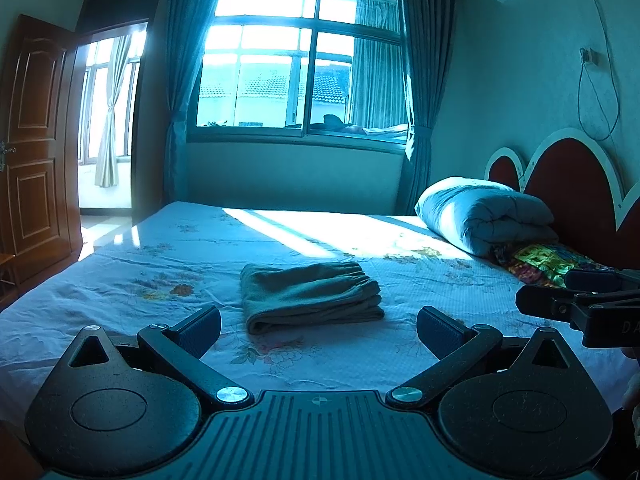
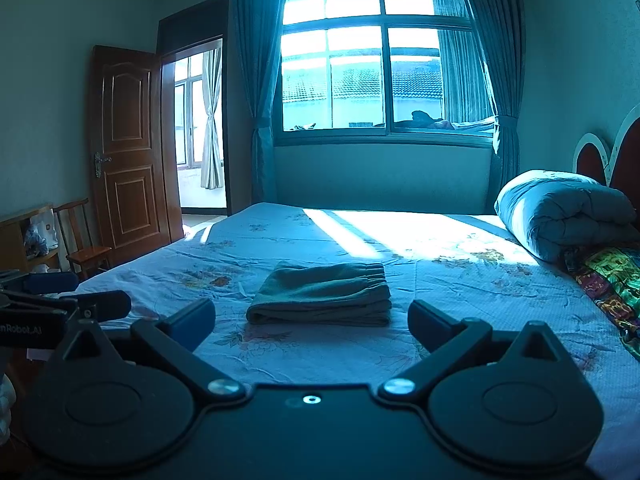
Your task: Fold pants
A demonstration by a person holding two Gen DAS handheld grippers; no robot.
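The olive-green pants (image 1: pixel 312 296) lie folded into a compact rectangle on the floral bed sheet (image 1: pixel 160 264), elastic waistband toward the far right. In the right wrist view the same pants (image 2: pixel 324 294) sit centred ahead of the fingers. My left gripper (image 1: pixel 318 330) is held open just short of the bundle, touching nothing. My right gripper (image 2: pixel 312 322) is also open and empty, a little back from the pants. Each gripper shows in the other's view: the right gripper (image 1: pixel 576 296) at the right edge, the left gripper (image 2: pixel 60 292) at the left edge.
A rolled blue quilt (image 1: pixel 484 216) and a colourful patterned cloth (image 1: pixel 540 260) lie by the red headboard (image 1: pixel 568 176) on the right. A window with curtains (image 1: pixel 296 60) is behind the bed. A wooden door (image 2: pixel 128 152) and chair (image 2: pixel 84 244) stand at left.
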